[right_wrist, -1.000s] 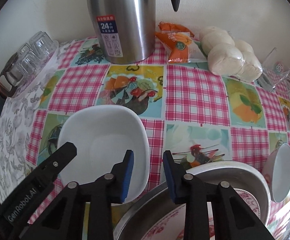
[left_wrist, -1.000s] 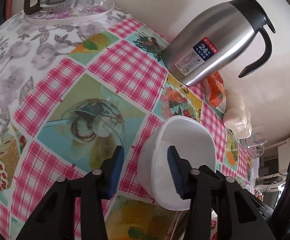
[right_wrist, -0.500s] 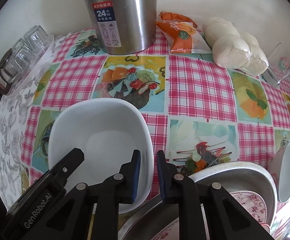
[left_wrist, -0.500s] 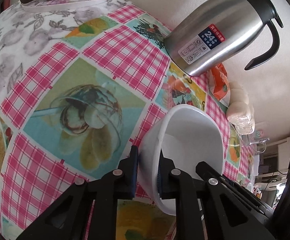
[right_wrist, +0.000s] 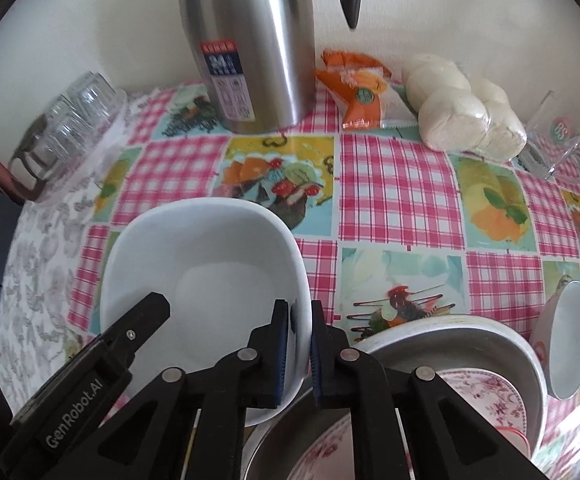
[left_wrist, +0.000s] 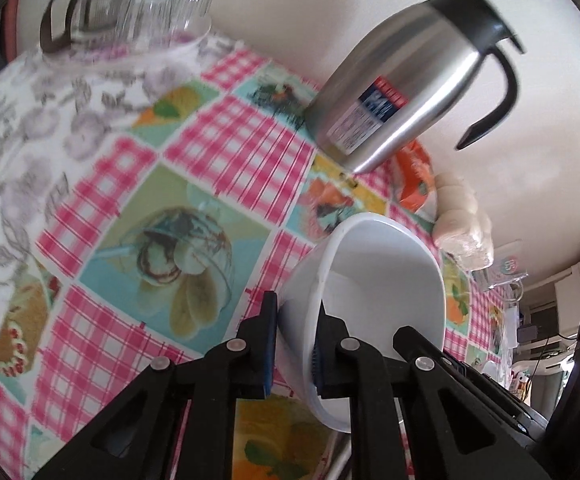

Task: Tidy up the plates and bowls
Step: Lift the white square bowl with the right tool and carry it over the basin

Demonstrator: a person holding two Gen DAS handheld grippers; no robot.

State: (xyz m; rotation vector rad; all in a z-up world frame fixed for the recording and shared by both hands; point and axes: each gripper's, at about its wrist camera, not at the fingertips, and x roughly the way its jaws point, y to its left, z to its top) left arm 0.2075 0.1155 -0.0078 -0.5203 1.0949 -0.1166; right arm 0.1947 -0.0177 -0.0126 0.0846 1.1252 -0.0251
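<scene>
One checked tablecloth covers the table; pale wall behind.

We see a plain cream wall behind the desk, whose pink-checked picture cloth is softly daylit; cluttered white shelving stands far right.

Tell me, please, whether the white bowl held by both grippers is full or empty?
Empty: the right wrist view looks straight into the white bowl and shows only its bare white inside, with nothing lying in it.
</scene>
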